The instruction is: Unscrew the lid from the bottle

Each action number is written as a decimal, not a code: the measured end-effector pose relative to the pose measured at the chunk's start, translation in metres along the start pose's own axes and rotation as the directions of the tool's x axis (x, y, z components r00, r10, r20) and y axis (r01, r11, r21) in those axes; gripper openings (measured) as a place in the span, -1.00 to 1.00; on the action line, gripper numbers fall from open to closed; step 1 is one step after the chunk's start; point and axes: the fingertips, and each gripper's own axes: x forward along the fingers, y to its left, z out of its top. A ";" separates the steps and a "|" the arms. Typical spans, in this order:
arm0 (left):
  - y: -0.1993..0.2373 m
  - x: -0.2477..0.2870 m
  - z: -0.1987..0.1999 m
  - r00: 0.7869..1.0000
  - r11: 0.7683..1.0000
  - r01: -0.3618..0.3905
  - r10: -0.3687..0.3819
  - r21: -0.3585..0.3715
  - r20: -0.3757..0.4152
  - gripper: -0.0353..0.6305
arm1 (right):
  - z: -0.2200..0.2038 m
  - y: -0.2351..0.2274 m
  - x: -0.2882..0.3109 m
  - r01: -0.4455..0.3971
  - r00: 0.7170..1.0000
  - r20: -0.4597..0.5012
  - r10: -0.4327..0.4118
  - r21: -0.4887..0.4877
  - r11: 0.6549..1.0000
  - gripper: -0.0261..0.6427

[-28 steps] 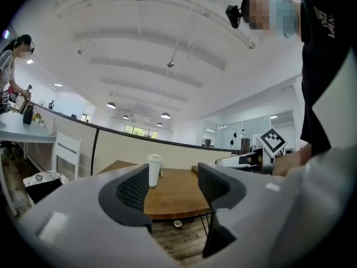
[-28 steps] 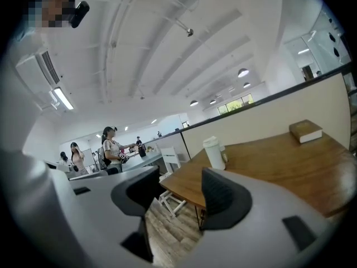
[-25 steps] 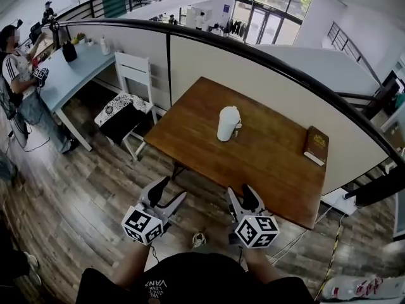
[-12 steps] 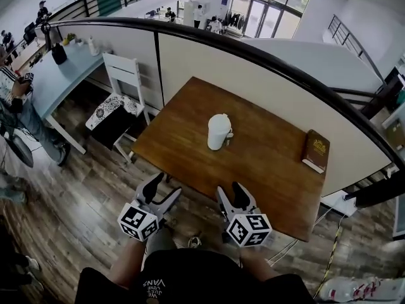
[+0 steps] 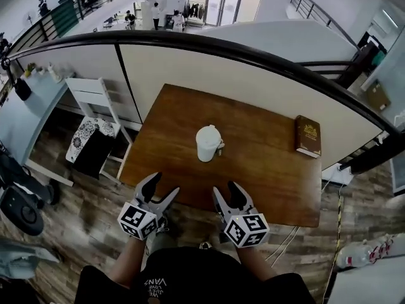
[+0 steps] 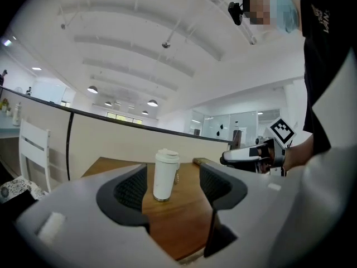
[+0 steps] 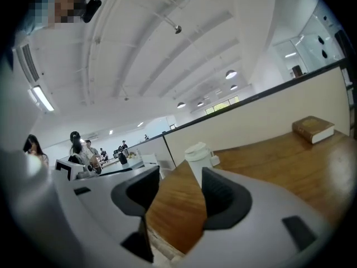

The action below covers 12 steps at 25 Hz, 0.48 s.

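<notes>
A white bottle (image 5: 206, 144) with a white lid stands upright near the middle of the brown wooden table (image 5: 266, 182). It shows between the jaws in the left gripper view as the bottle (image 6: 165, 175) and behind the right jaw in the right gripper view as the bottle (image 7: 196, 159). My left gripper (image 5: 159, 189) hovers at the table's near edge, left of the bottle, open and empty. My right gripper (image 5: 227, 195) hovers at the near edge just right of it, also open and empty. Both are well short of the bottle.
A brown book (image 5: 308, 135) lies at the table's far right. A white chair (image 5: 88, 116) with a patterned cushion stands left of the table. A curved partition wall (image 5: 209, 68) runs behind the table. The floor is wooden.
The view has shifted so the table and bottle sit more centred and nearer. Both grippers stay low in front of me, now reaching the table's near edge.
</notes>
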 end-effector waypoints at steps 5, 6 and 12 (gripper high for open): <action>0.039 0.027 0.004 0.989 0.990 0.142 -0.141 0.005 -0.045 -0.06 | 0.000 0.004 0.031 0.122 0.992 0.029 -0.122 0.024 0.992 -0.31; 0.047 0.031 0.005 0.984 0.986 0.168 -0.168 0.005 -0.056 -0.05 | 0.001 0.005 0.036 0.148 0.988 0.035 -0.149 0.031 0.989 -0.31; 0.077 0.059 0.003 0.936 0.942 0.334 -0.330 0.014 -0.120 -0.02 | 0.003 0.009 0.060 0.291 0.953 0.073 -0.295 0.063 0.955 -0.31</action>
